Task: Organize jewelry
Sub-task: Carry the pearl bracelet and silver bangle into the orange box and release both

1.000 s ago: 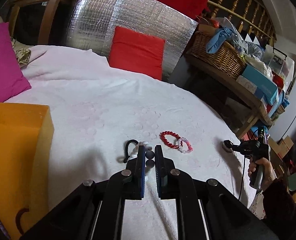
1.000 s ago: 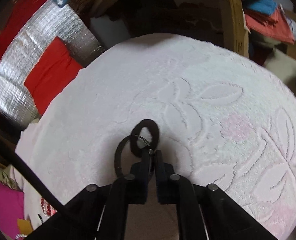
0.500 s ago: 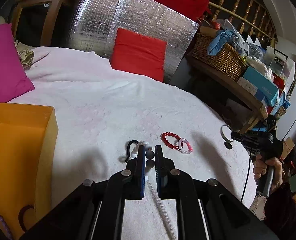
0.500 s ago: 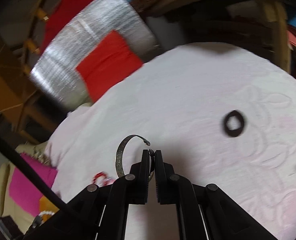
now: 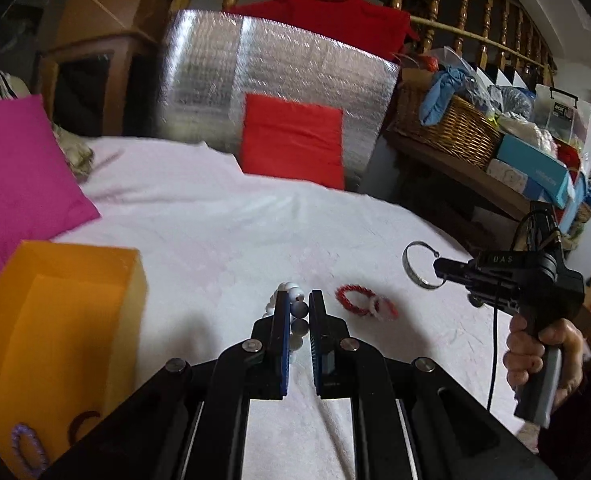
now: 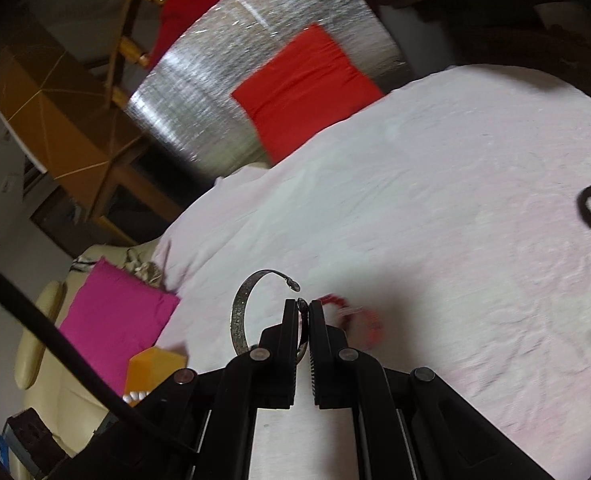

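While the left claw is clamped on a white bead bracelet above the bed, right claw grips a silver bangle midair; red bracelet lies on bed, orange box left.

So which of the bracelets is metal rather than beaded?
The open silver cuff bangle, pinched in the right gripper above the bedspread; the others are beaded strands.

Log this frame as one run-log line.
left gripper: shut on bead bracelet | right gripper: shut on silver bangle | orange box: open
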Action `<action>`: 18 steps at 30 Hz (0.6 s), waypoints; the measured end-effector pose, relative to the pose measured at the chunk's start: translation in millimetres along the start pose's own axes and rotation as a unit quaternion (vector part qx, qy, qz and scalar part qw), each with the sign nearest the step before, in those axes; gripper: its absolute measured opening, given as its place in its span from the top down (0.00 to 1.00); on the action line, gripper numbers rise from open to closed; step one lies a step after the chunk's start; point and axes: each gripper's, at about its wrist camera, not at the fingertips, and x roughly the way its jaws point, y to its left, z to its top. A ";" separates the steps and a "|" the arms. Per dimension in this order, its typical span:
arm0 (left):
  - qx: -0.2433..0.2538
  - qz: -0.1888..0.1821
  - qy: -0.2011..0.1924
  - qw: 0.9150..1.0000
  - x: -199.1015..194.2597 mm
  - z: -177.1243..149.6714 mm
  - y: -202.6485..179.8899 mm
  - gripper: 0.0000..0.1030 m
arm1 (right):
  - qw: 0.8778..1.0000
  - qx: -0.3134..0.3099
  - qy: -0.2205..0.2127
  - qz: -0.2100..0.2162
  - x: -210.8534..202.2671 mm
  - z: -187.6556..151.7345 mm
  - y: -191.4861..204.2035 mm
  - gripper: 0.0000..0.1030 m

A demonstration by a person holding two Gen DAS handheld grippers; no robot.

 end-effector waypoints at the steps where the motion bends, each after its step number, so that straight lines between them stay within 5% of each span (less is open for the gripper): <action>1: 0.002 0.012 -0.009 1.000 -4.4 0.4 -1.2 0.91 | 1.000 -0.003 0.001 0.003 1.8 -2.5 6.8 0.94; 18: 0.002 0.152 -0.085 0.985 -58.2 11.1 15.1 0.91 | 0.996 -0.058 0.019 0.061 27.2 -46.7 87.8 0.94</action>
